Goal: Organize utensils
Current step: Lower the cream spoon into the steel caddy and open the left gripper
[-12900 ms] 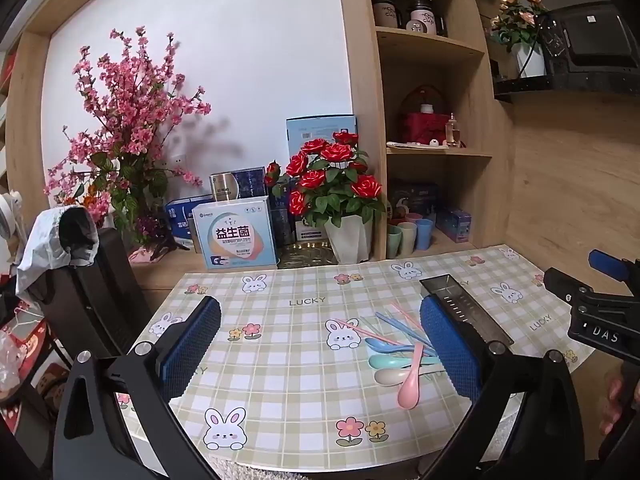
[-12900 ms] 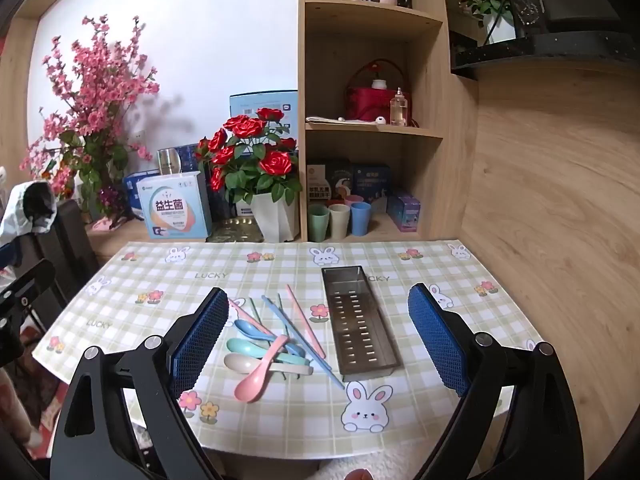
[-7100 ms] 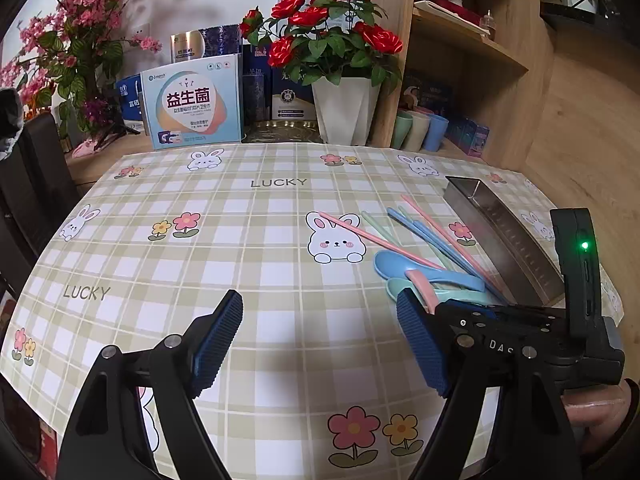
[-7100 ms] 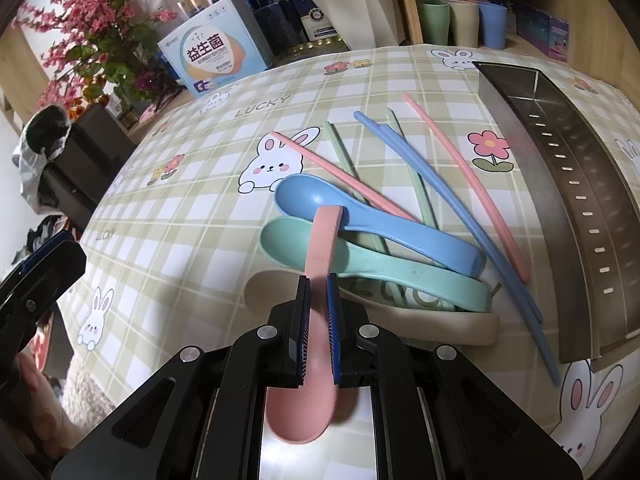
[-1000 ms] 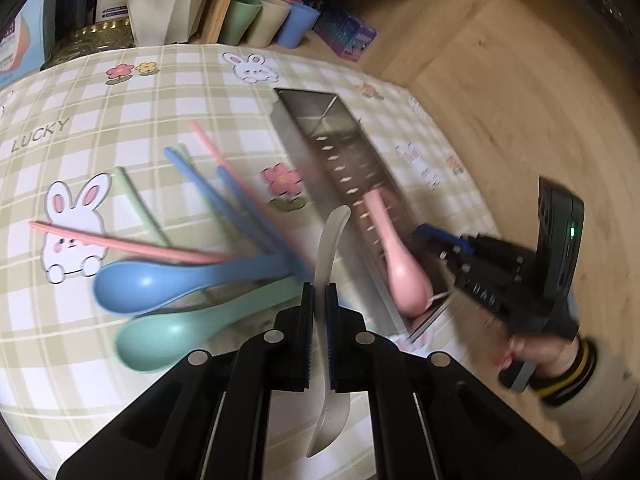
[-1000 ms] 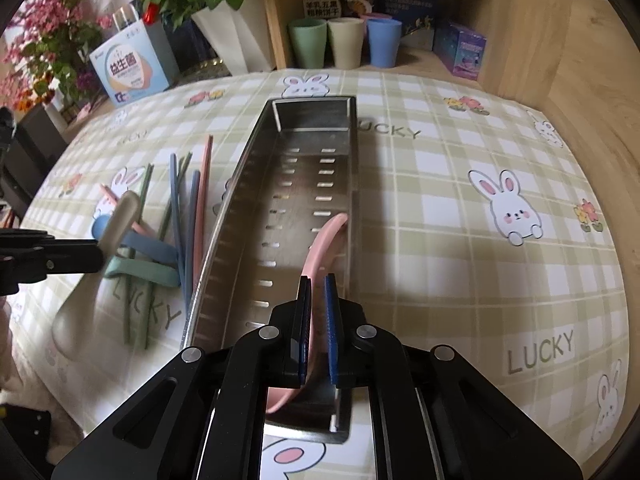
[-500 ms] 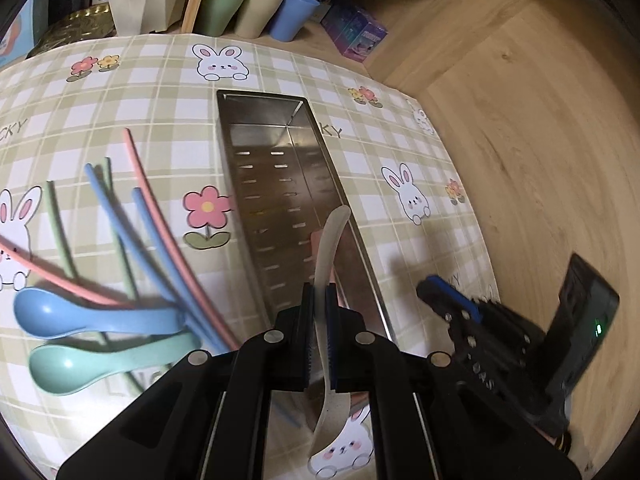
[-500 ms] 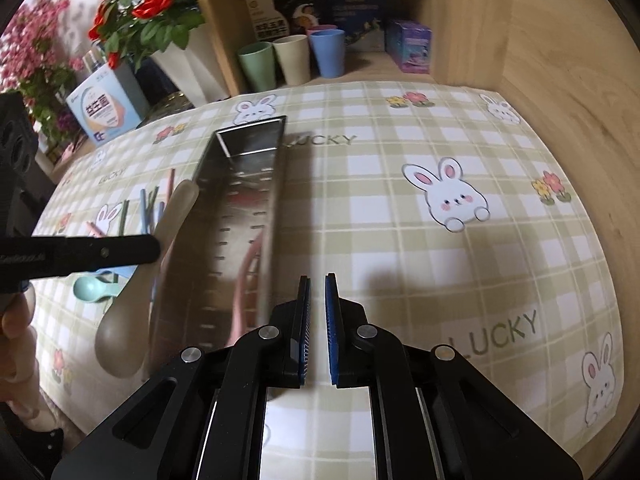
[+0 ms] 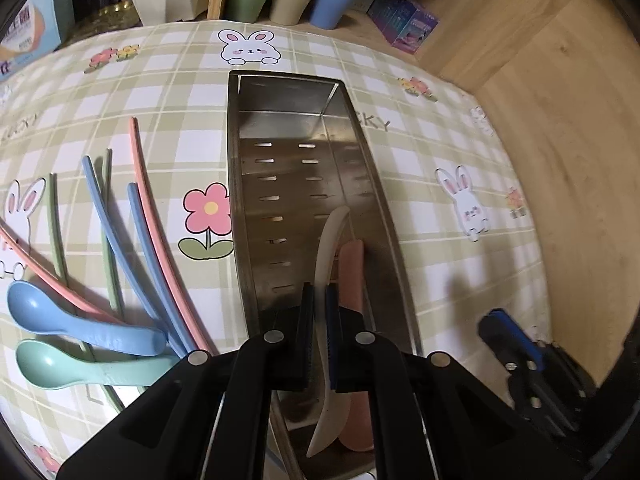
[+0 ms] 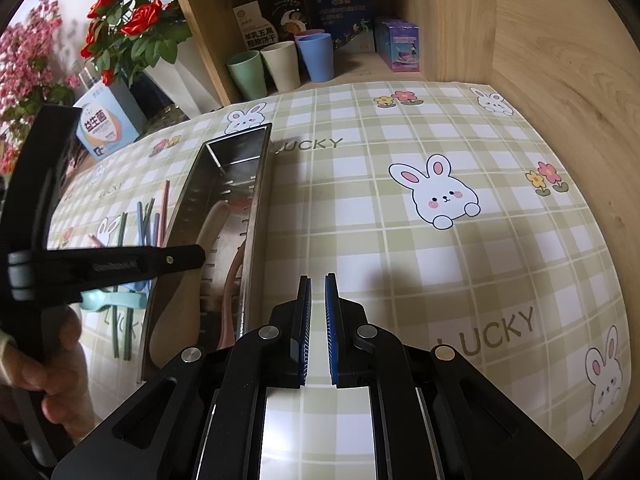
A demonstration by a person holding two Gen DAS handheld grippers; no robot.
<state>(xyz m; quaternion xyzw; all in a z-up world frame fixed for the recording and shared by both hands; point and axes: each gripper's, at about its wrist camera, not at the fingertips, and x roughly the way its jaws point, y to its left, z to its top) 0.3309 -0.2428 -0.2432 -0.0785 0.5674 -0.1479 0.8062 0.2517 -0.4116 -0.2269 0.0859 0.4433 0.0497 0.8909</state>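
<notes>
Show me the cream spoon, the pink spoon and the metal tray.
cream spoon [image 9: 329,240], left wrist view, on its handle.
pink spoon [image 9: 351,268], left wrist view, on its handle.
metal tray [image 9: 280,92], left wrist view, on its far wall.

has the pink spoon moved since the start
Yes. The pink spoon now lies inside the metal tray, to the right of the chopsticks it started among.

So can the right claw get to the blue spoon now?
Probably not straight away. The right claw is shut over bare tablecloth; the metal tray and left claw stand between it and the blue spoon.
</notes>
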